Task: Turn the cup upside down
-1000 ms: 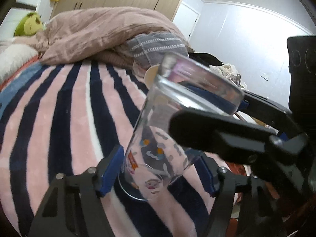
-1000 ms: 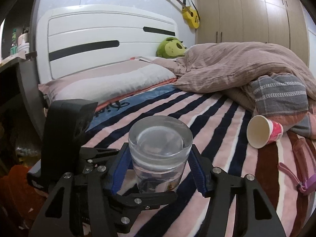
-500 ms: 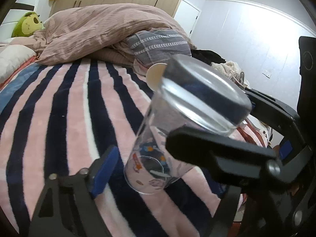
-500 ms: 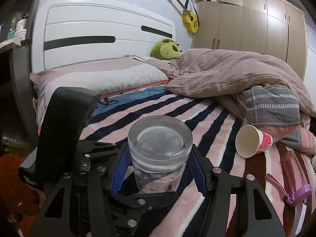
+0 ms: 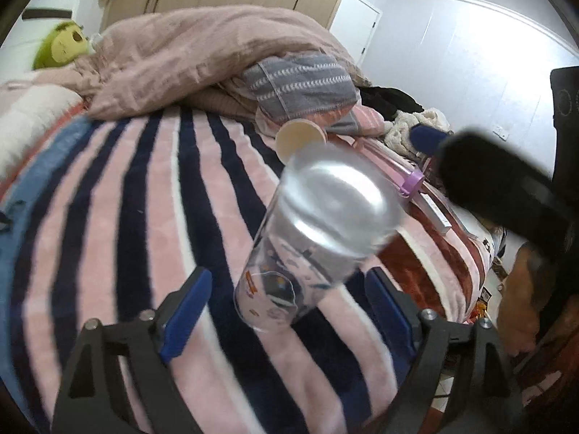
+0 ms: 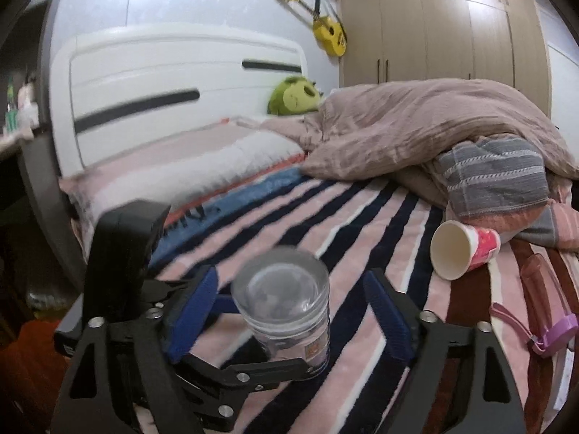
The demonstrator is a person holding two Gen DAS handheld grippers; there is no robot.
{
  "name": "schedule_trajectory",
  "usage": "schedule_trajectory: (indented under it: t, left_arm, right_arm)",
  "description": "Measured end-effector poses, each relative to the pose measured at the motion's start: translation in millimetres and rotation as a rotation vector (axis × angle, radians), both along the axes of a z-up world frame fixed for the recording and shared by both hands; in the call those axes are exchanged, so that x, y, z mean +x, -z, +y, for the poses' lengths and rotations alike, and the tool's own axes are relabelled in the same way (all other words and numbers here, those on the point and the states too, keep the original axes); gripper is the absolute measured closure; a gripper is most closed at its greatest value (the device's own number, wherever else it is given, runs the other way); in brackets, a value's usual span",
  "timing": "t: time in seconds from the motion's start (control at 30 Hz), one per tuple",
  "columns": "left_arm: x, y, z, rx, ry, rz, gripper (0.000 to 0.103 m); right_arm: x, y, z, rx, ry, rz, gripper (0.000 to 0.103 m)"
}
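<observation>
A clear glass cup with cartoon prints stands upside down, thick base up, rim on the striped blanket; it also shows in the right wrist view. My left gripper is open, its blue pads wide on either side of the cup and apart from it. My right gripper is open too, its pads clear of the glass. The right gripper's body shows blurred beyond the cup in the left wrist view.
A paper cup lies on its side near a grey striped cloth and a heaped pink duvet. A bottle with a purple cap lies at the right. Headboard and green plush stand behind.
My right gripper has opened and let go of the glass cup. The cup has come down onto the blanket, base up. My left gripper has pulled back a little.
</observation>
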State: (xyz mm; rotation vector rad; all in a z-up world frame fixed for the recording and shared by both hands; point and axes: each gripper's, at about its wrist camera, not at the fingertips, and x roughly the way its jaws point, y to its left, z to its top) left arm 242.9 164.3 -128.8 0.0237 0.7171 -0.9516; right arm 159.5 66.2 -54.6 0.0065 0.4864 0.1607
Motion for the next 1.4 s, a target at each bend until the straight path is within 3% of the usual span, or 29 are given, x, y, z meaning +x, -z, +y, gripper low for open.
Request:
schedule_trajectory:
  t: [0.07,0.17,0.27,0.47,0.77,1.4]
  left_arm:
    - [-14,-17,12,0.007,-0.032,-0.035,0.001]
    - [-39,-45,27,0.039,-0.079,-0.064,0.001]
    - [-60,-68,41,0.074,-0.141,-0.064,0.001]
    - [-92,-99,64,0.087,-0.238,-0.057,0.001]
    - [-119,-109,73,0.096,-0.260,-0.079,0.001]
    - [-121,-113,80,0.106,-0.265,-0.083,0.001]
  right_arm:
    - [-15,-16,-1,0.020,0.011,-0.020,0.011]
    - [-37,-38,-5,0.028,0.075,-0.012,0.001]
    - [-54,-44,-10,0.018,0.161,0.057,0.001]
    - [-98,-40,-27,0.171,0.200,0.088,0.001]
    - [-128,-37,-15,0.166,0.206,0.105,0.001]
    - [-142,-43,-8,0.146,0.196,0.086,0.001]
